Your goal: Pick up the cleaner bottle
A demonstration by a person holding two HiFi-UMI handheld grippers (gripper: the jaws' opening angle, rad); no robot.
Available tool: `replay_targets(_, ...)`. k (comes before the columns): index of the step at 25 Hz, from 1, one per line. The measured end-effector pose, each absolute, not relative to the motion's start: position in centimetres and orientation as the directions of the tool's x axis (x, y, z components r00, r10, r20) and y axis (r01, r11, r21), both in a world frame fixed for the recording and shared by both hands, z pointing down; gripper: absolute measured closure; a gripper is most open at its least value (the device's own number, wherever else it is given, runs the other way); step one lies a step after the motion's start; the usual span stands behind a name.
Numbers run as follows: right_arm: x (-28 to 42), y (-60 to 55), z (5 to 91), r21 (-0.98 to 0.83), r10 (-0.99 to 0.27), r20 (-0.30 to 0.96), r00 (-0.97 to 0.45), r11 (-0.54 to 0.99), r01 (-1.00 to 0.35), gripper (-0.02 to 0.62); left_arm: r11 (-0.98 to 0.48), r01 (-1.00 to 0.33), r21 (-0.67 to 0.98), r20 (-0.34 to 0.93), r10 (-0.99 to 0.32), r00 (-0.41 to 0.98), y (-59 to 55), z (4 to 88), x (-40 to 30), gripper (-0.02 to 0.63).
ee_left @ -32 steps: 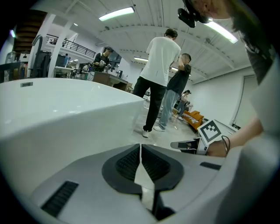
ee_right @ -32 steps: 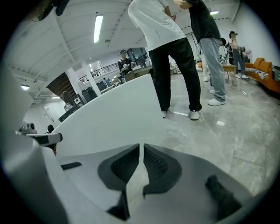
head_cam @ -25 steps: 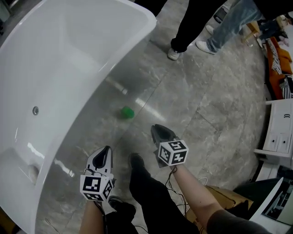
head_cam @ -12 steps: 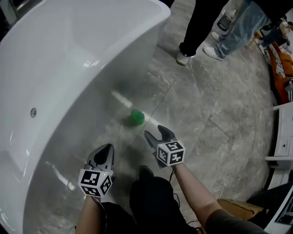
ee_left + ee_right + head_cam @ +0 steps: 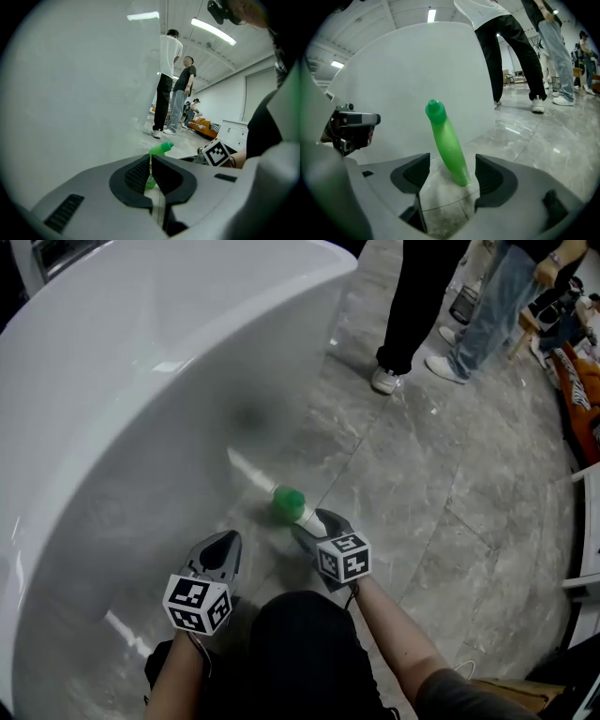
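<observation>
- Two jaws of the right gripper (image 5: 451, 177) stand wide, having just been opening. The green cleaner bottle (image 5: 447, 140) stands between them, nearer the right-hand jaw, with neither pad pressing it.
- The left gripper (image 5: 151, 174) has its jaws together, holding nothing.
- The bottle rests on the grey floor (image 5: 450, 484), just beside the white bathtub (image 5: 141, 381), whose inside is out of sight.
</observation>
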State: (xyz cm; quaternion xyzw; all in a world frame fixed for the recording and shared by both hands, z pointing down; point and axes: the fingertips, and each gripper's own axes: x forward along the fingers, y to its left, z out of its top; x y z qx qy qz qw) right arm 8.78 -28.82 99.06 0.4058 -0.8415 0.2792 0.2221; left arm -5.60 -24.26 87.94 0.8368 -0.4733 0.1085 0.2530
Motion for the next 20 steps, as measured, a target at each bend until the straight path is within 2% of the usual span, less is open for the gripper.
replay_targets(11,5.8,-31.6,103.5,-0.276,-0.528,0.587,-0.614,0.582,-0.765,0.31,-0.375,-0.868,0.325,0.465,-0.736,0.492,-26.6,93.0,-5.1,0.584)
replay_targets(20,3.9,-32.8,105.4,-0.25,-0.506,0.56,-0.656,0.652,-0.716,0.311,-0.332,-0.893,0.304,0.499,-0.743,0.446,-27.5,93.9,-6.7,0.584)
